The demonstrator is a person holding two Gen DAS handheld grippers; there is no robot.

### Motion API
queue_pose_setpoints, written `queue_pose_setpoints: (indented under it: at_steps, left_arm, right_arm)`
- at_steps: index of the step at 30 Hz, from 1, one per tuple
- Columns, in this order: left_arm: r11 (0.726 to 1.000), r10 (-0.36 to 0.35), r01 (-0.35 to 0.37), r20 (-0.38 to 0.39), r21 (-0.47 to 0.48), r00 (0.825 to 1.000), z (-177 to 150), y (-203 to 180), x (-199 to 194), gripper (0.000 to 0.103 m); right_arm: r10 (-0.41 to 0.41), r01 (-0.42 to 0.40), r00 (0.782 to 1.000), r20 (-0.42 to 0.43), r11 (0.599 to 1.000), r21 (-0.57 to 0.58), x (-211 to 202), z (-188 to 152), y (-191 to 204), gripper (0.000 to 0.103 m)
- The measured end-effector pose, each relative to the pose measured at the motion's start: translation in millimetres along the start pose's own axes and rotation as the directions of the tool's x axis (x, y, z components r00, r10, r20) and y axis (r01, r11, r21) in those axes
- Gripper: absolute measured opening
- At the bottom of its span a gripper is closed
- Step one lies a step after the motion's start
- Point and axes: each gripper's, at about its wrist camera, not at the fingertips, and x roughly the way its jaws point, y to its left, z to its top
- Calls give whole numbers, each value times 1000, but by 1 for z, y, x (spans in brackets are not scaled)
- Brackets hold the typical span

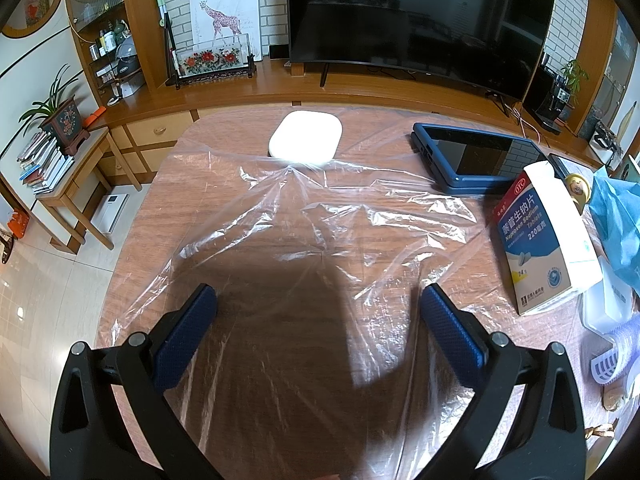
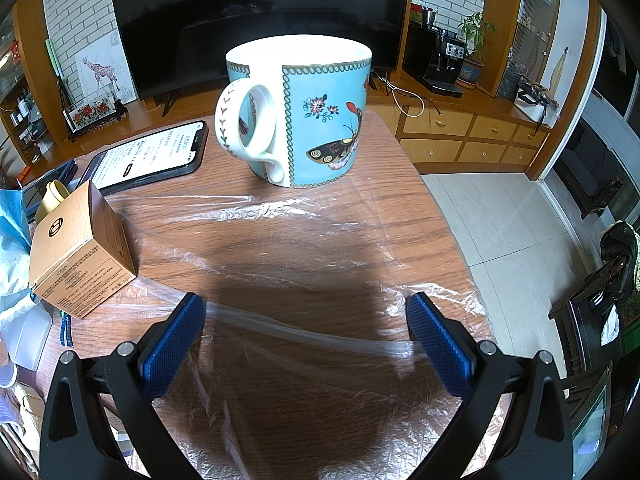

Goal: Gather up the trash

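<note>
A wooden table (image 1: 152, 208) carries a clear plastic sheet (image 1: 304, 216) spread over most of its top. In the left wrist view, a white case (image 1: 306, 140) sits at the far edge on the sheet's far end, a blue tablet (image 1: 476, 158) lies far right, and a pill box (image 1: 544, 240) stands at the right. In the right wrist view, a mug (image 2: 300, 112) stands at the far side, a phone (image 2: 148, 156) lies to its left, and a brown carton (image 2: 80, 248) rests at the left on the sheet's edge.

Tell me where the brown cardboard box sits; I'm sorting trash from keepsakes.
In the right wrist view the brown cardboard box stands at the table's left, in front of the phone and left of the mug.
</note>
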Motion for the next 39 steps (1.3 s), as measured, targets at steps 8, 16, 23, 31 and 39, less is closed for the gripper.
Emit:
queue_pose_setpoints:
  at_steps: [8, 16, 23, 31, 39]
  left_arm:
    - [1000, 0, 0, 0, 0, 1000, 0, 0, 0, 102]
    - [1000, 0, 0, 0, 0, 1000, 0, 0, 0, 102]
    - [1000, 0, 0, 0, 0, 1000, 0, 0, 0, 102]
    - [1000, 0, 0, 0, 0, 1000, 0, 0, 0, 102]
    - [1000, 0, 0, 1, 0, 1000, 0, 0, 0, 102]
  right_arm:
    - [0, 0, 1000, 0, 1000, 0, 0, 0, 0, 99]
    - [0, 0, 1000, 0, 1000, 0, 0, 0, 0, 99]
    - [0, 0, 1000, 0, 1000, 0, 0, 0, 0, 99]
    - [1, -1, 1000, 1, 1000, 1, 0, 0, 1, 99]
    - [18, -19, 999, 37, 1000, 11, -21, 3, 1, 99]
